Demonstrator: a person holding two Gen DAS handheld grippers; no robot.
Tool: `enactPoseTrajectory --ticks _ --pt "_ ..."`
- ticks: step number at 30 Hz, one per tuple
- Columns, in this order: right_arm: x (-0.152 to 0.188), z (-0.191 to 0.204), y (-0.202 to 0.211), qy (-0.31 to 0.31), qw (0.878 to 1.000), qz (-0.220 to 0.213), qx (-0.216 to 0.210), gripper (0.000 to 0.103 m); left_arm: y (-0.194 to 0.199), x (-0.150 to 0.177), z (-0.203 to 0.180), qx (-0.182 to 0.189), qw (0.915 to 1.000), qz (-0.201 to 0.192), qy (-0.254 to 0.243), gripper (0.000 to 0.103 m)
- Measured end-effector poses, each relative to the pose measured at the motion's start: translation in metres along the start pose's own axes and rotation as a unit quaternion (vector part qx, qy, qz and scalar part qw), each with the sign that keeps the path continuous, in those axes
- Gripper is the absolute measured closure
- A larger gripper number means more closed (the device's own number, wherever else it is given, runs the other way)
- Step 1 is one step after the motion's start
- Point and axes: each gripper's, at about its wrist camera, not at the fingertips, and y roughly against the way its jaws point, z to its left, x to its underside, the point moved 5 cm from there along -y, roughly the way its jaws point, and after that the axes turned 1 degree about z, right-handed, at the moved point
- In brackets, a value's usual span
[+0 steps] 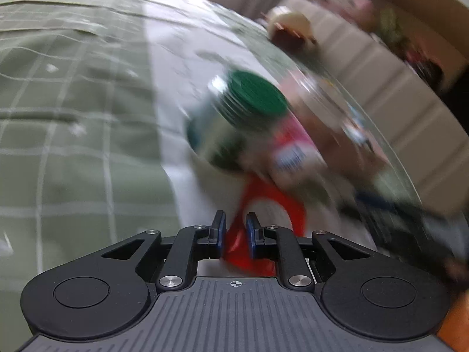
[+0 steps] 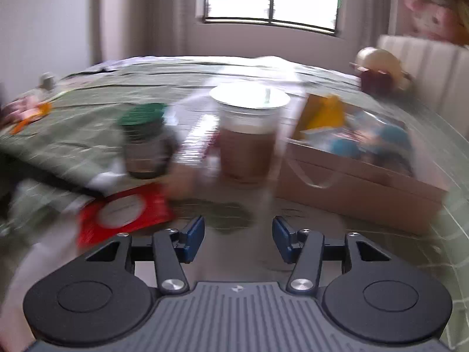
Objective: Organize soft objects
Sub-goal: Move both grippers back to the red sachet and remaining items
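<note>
Red packet (image 1: 263, 205) is pinched by its near corner in the left tool (image 1: 236, 236), jaws narrow, presumably for lifting toward the cardboard box (image 2: 351, 173) ahead-right of the right tool (image 2: 238, 239), which is held wide and empty above the bed (image 2: 88, 143).

- The left gripper (image 1: 236, 231), a black two-finger tool with blue-padded tips, has its jaws drawn close together, pinching a thin red packet (image 1: 265, 205) that runs up toward 12 o'clock from between the pads.
- Its black linkage arms fold inward toward the centre, and the ribbed grey body fills the 6 o'clock edge of the left wrist view.
- The right gripper (image 2: 238, 239), of the same black and blue build, has its jaws spread well apart with nothing between them.
- Its linkage arms splay outward toward 10 and 2 o'clock.
- Both views are blurred.
</note>
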Motion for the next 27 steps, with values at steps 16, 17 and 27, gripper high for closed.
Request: enactPoseTrajectory --ticks 16,17,27 --pt "0.015 -0.025 -0.012 -0.059 0.998 0.006 0.007 0.031 -0.028 0.008 -0.089 -0.161 0.9769 0.017 -0.139 0.082" --pt "0.015 -0.027 -0.011 -0.063 0.998 0.004 0.004 0.031 -0.031 0.01 -0.093 -0.167 0.9747 0.015 -0.148 0.082" --pt "0.016 -0.032 -0.01 -0.079 0.997 -0.002 -0.011 0.03 -0.053 0.012 -0.117 -0.14 0.975 0.039 -0.168 0.069"
